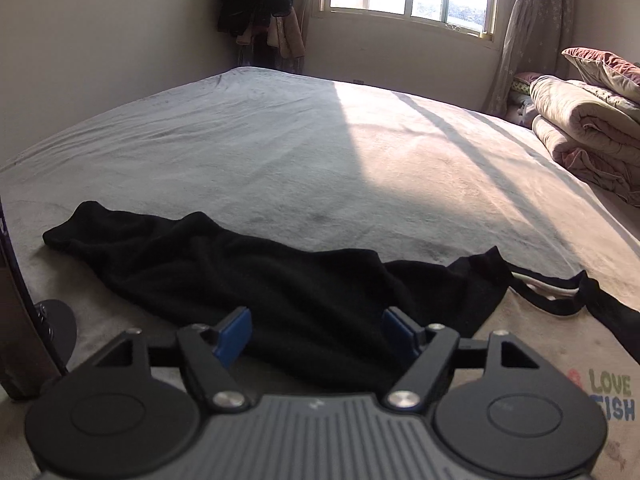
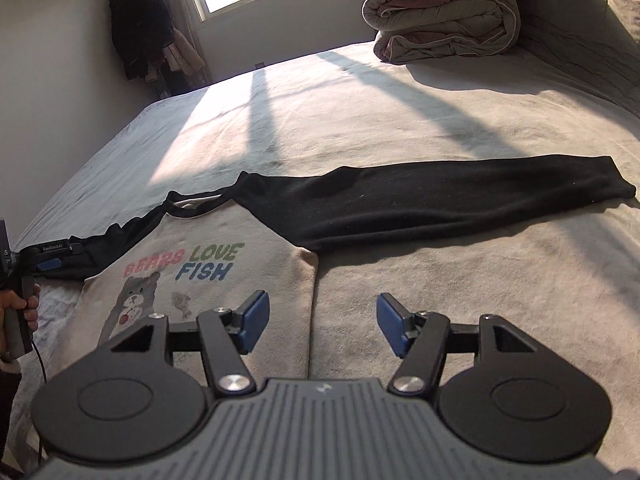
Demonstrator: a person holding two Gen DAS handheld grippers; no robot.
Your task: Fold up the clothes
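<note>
On the grey plush bed [image 2: 440,92] lies a cream sweatshirt with black sleeves and a bear print [image 2: 224,268], sleeves spread sideways, while the left tongs [image 1: 316,334] above one sleeve and the right tongs [image 2: 322,322] at its hem gape wide, holding nothing.
</note>
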